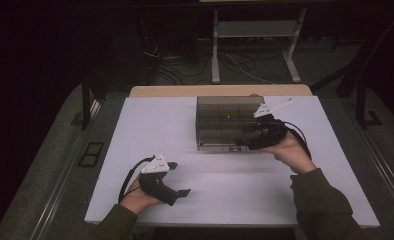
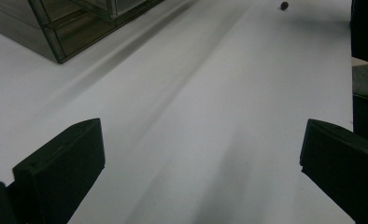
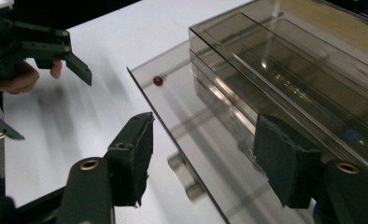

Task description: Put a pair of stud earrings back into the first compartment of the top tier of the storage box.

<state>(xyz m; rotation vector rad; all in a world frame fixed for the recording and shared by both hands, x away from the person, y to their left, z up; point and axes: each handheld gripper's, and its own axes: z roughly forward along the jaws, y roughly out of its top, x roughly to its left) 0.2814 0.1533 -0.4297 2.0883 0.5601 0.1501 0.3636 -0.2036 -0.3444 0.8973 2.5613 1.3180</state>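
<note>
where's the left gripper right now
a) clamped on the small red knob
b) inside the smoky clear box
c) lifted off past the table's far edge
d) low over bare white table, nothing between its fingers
d: the left gripper sits over the white table near its front edge, apart from the box, fingers wide with only tabletop between them.

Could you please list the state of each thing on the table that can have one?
smoked acrylic case: upright on the table, front flap down.
front flap: lying flat, open.
right gripper: open over the flap, nothing between its jaws.
left gripper: open, empty, resting on the white table.
</note>
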